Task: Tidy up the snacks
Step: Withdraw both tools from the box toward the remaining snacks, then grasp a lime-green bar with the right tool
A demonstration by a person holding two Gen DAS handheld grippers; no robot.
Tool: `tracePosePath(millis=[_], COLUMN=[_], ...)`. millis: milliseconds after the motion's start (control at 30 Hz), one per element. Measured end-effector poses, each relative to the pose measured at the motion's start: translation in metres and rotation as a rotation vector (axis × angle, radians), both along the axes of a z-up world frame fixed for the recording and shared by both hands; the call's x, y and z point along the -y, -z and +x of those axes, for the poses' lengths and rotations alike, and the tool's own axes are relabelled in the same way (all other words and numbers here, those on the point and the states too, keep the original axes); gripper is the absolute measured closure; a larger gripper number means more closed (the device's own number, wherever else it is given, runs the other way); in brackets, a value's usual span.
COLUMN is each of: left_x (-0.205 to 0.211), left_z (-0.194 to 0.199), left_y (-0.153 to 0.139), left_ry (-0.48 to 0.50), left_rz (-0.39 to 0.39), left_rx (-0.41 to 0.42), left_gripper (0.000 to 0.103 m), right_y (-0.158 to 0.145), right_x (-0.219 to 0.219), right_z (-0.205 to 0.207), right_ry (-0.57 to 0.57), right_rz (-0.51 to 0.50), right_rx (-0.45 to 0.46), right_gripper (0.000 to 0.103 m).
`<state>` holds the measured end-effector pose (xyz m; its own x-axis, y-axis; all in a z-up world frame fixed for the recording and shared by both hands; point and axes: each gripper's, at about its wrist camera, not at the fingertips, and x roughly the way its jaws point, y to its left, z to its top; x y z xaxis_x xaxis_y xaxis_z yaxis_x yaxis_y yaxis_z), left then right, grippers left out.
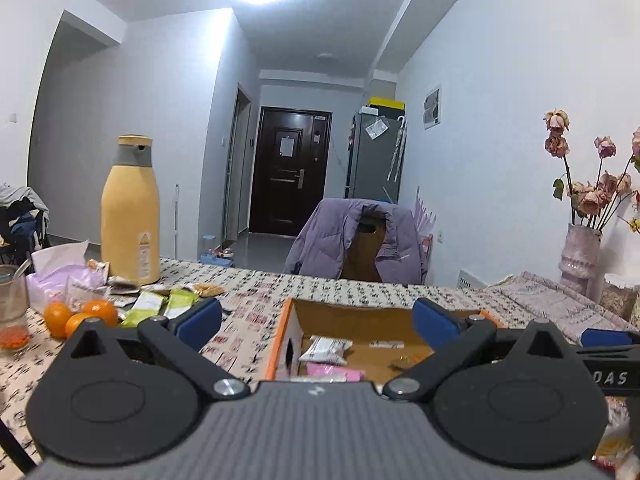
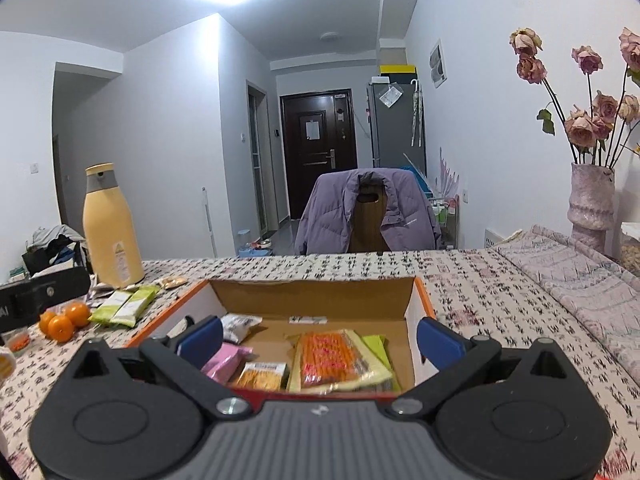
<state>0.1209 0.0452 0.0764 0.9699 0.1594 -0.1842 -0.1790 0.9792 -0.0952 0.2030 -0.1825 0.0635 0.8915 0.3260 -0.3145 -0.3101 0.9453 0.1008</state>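
Observation:
An open cardboard box [image 2: 312, 300] with orange edges sits on the patterned tablecloth; it also shows in the left wrist view [image 1: 344, 316]. Inside lie an orange snack pack [image 2: 328, 358], a pink pack [image 2: 224, 362], a white pack [image 2: 240, 326], a cracker pack [image 2: 262, 376] and a green pack [image 2: 380, 348]. My right gripper [image 2: 320, 338] is open and empty, just in front of the box. My left gripper [image 1: 318, 322] is open and empty at the box's left side. Green snack bars [image 2: 124, 308] lie loose left of the box, also in the left wrist view [image 1: 160, 306].
A tall yellow thermos [image 1: 130, 216] stands at the back left, with oranges [image 1: 76, 318], a glass jar [image 1: 14, 312] and small packets near it. A vase of dried roses [image 2: 592, 204] stands at the right. A chair with a purple jacket [image 2: 368, 212] is behind the table.

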Motion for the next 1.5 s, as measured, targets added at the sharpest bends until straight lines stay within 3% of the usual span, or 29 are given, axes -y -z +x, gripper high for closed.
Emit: tracePosePath(millis=[500,1033,1233,1400,1500], left_x=[-0.014,-0.022,-0.028,-0.029,-0.029], left_z=[-0.052,-0.062,-0.061,-0.058,-0.057], left_y=[0.045,0.076,0.08,0.082,0.083], left_ry=[0.043,0.074,0.071,0.075,0.075], left_rz=[0.04,0.033,0.018,0.016,0.012], left_rx=[-0.13,-0.223,-0.24,-0.247,-0.25], left_gripper=[0.0,0.0,0.0,0.0,0.0], right_y=[0.034,0.079,0.086,0.09,0.094], right_x=[-0.01,-0.049,-0.063,-0.068,-0.071], right_z=[-0.048,-0.056,-0.054,-0.054,-0.053], right_ry=[-0.061,-0.121,-0.127,-0.155,-0.16], right_rz=[-0.067,-0.127,-0.146,-0.156,-0.189], right_rx=[-0.09,-0.225,-0.247,-0.264,-0.274], right_gripper=[0.0,0.001,0.018,0.049,0.057])
